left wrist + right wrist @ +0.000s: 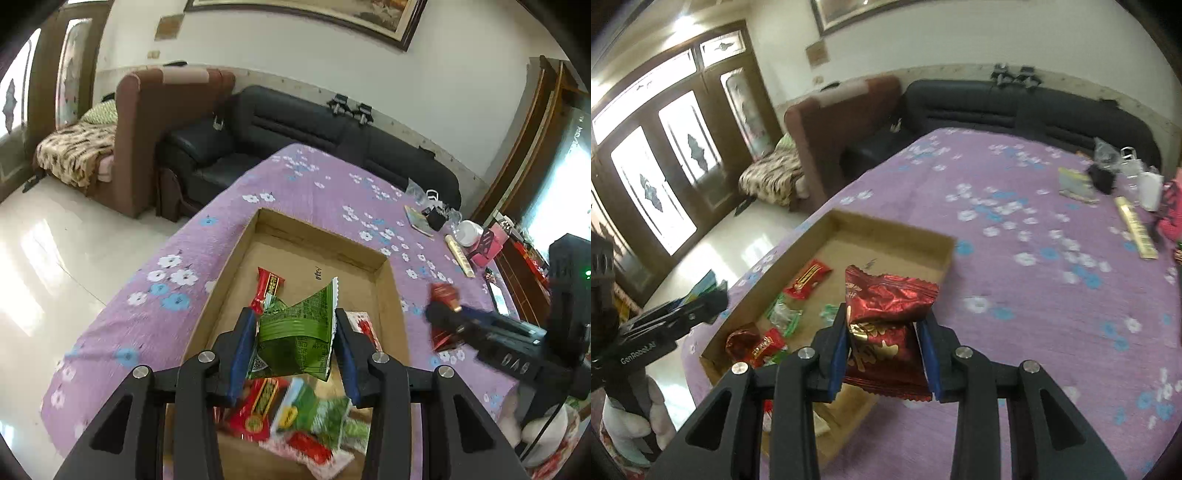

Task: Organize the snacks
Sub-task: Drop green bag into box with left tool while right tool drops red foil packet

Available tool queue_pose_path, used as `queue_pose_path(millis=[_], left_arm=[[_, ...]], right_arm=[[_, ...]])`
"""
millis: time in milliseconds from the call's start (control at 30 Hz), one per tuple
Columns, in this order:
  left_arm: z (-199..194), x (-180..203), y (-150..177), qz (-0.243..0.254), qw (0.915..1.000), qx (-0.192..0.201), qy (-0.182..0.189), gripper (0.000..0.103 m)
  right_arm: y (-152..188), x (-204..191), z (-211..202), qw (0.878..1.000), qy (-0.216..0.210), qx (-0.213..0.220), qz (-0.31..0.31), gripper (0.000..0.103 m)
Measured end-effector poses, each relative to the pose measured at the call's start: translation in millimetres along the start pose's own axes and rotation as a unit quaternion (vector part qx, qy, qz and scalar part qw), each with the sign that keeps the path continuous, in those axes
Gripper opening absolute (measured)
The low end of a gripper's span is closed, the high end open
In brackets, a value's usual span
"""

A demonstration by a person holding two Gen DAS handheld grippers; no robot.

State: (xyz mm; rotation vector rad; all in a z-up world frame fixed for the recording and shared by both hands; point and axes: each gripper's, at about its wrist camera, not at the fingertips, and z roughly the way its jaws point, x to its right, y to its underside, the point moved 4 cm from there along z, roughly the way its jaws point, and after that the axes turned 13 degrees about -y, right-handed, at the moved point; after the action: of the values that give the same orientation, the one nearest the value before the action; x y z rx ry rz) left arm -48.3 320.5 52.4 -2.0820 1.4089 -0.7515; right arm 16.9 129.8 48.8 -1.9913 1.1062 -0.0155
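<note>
- Left hand-held gripper (295,328) is clamped on a green snack packet (295,332), holding it in the air above the near half of the cardboard tray (236,258). The packet sits crumpled between the blue pads (242,354), so the film is thin and soft and gives way under the squeeze.
- Below it, at the tray's near end, lies a loose heap of red and green packets (295,421); one long red packet (266,286) lies alone nearer the tray's middle. The far end of the tray is bare cardboard.
- The tray rests near the left edge of the table (317,177), which is covered with a purple flowered cloth.
- Right hand-held gripper (886,343) is closed on a red foil packet (886,325), held just beside the tray's right wall, over the cloth rather than over the tray.
- Both packets look very light and puffy, probably slippery foil. A grip across the flat middle, as now, seems safer than pinching a crimped end seam, which could slide out; a hard squeeze might crush what is inside.
- Along the table's far right edge sit a small book (1076,184), a long yellow box (1136,227) and a white container (1150,190), well apart from the tray.
</note>
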Motion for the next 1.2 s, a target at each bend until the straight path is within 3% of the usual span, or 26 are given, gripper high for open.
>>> queue_pose_path(millis=[133, 300, 600, 767, 867, 1000, 1200], left_arm=[[30, 6, -13, 0.001, 0.9995, -0.029, 0.014, 0.044], [58, 18, -18, 0.006, 0.9982, -0.058, 0.017, 0.044], [84, 21, -16, -0.002, 0.9957, -0.09, 0.019, 0.044], [87, 20, -16, -0.009, 0.9949, -0.099, 0.018, 0.053], [86, 18, -17, -0.013, 0.9951, -0.096, 0.018, 0.063], [78, 15, -19, -0.024, 0.9958, -0.086, 0.024, 0.067], [31, 19, -21, -0.023, 0.9992, -0.026, 0.021, 0.072]], right_arm=[[-7, 1, 40, 0.999, -0.013, -0.032, 0.026, 0.034], [-16, 13, 73, 0.998, -0.002, -0.052, 0.034, 0.034], [-17, 25, 97, 0.996, -0.009, -0.064, 0.053, 0.035], [-17, 25, 105, 0.996, -0.015, -0.065, 0.054, 0.036], [-19, 24, 106, 0.997, -0.018, -0.061, 0.053, 0.038], [-22, 21, 96, 0.997, -0.017, -0.049, 0.048, 0.043], [-21, 10, 55, 0.999, -0.022, -0.012, 0.039, 0.049]])
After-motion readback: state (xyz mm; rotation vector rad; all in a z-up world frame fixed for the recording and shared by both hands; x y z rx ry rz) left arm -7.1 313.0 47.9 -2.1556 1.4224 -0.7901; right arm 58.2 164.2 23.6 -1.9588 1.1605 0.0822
